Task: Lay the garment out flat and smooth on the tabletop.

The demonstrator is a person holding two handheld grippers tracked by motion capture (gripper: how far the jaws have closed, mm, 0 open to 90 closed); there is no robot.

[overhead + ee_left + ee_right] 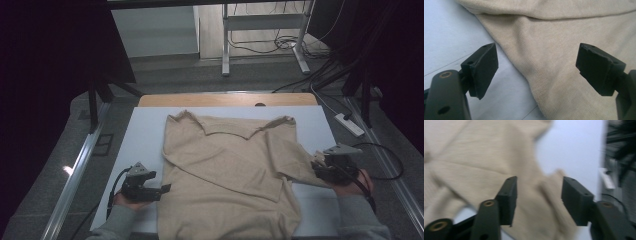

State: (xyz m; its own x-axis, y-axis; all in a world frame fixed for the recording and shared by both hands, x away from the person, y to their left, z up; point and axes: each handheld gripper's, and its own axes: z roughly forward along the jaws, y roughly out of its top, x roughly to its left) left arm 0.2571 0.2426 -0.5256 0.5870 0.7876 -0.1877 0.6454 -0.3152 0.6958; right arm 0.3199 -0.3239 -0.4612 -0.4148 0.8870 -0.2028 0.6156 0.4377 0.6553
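The left gripper [165, 188] sits at about 8 o'clock on the table, held in the person's left hand [131, 198], its 2 jaws spread wide and holding nothing. In the left gripper view [536, 70] the jaws straddle the left edge of a beige knit sweater [564, 50]: one jaw hangs over the bare white table cover [446, 32], the other over the knit.

The right gripper [316, 166] sits at about 4 o'clock, held in the person's right hand [352, 182], with a grey 3-cornered plate on top. In the right gripper view [539, 195] its jaws stand partly apart with a fold of the sweater's sleeve [541, 202] lying between them; that view is blurred, and I cannot tell whether the pads touch the cloth.

The sweater [225, 170] lies spread in the middle of the white cover [145, 135], neckline toward 12 o'clock, hem toward 6 o'clock. Its right sleeve [290, 157] runs out toward the right gripper.

Beyond the cover's 12 o'clock edge a strip of wooden tabletop [225, 99] shows. On the floor at 2 o'clock lies a white power strip [349, 124], and black cables [280, 45] trail near a grey metal frame [260, 22].
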